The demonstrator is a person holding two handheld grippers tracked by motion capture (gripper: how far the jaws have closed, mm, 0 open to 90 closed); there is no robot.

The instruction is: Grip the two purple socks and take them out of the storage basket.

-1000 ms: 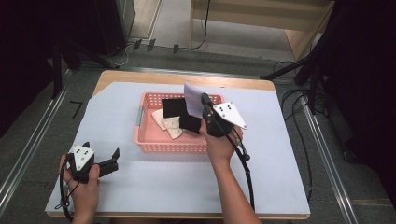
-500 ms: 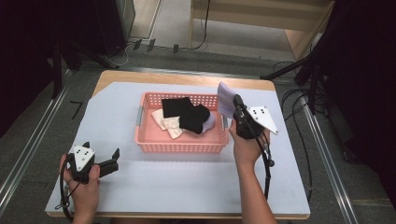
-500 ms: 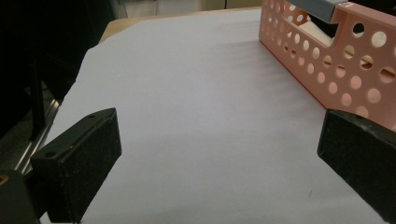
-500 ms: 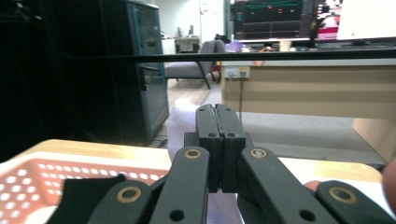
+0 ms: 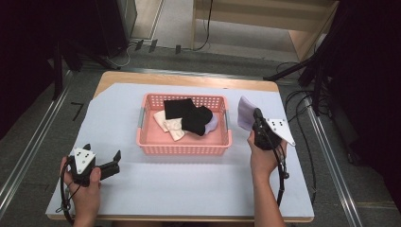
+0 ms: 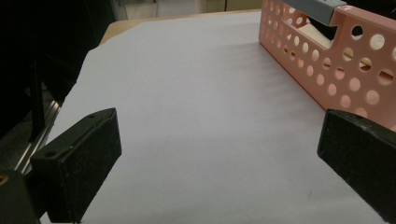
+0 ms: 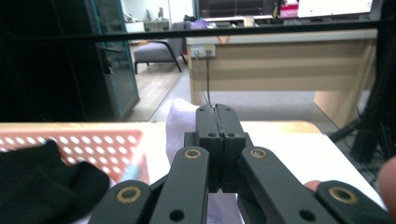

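Lavender cloth (image 5: pixel 246 113) now beside basket (image 5: pixel 185 149)

One pink perforated basket (image 5: pixel 186 145) is sitting on the worktop (image 5: pixel 189 189). Inside it, two black cloths (image 5: pixel 178 108) (image 5: pixel 197 121) and one cream cloth (image 5: pixel 169 124) are lying. One lavender cloth (image 5: pixel 246 112) is hanging at three o'clock of it.

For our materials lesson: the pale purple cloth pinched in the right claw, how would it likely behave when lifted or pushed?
Probably floppy: the purple cloth drapes from the shut right claw. Likely light, since a thin pinch holds it up. Pushed, it would probably bunch rather than slide, like the crumpled pieces in the pink basket.
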